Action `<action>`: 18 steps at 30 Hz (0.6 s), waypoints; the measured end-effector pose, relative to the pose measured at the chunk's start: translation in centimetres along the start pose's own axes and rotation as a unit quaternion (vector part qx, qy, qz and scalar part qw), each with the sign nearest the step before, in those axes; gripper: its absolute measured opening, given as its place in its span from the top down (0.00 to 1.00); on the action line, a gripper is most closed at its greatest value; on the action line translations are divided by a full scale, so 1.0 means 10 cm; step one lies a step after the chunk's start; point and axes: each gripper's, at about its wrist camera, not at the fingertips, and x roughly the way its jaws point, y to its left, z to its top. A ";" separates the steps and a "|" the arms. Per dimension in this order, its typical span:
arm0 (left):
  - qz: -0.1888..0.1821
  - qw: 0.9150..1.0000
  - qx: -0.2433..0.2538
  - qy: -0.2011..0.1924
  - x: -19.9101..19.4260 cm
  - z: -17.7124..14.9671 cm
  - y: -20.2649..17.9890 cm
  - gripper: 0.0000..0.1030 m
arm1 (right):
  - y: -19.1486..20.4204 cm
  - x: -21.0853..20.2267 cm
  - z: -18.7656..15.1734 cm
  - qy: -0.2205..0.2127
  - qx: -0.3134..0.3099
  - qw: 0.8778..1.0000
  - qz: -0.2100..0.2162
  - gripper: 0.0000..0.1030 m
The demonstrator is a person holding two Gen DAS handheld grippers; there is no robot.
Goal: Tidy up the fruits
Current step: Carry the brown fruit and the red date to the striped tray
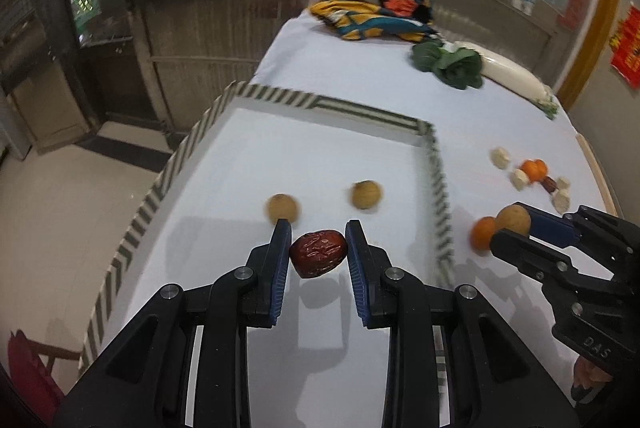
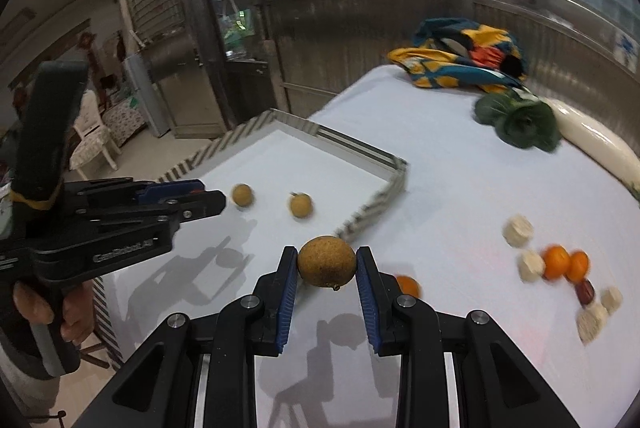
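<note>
Red and wrinkled, the date sits pinched between the blue pads of your left gripper, its long axis lying across the jaws — held above the white floor of the striped-edged tray. Two brown longans already rest on the tray just beyond it, so the drop spot lies straight ahead and below. Your right gripper is clamped narrowly on a third longan, which hangs near the tray's right rim, outside it; the tray lies to its left and slightly farther off. Your left hand looks the nearer to a release. Farther right on the table — oranges, pale round pieces and another date wait in a loose cluster.
</note>
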 end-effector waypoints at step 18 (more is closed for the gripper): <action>0.013 0.998 -0.029 0.061 0.51 0.09 0.24 0.74 | 0.40 0.99 0.22 0.077 -0.059 0.995 0.030 0.72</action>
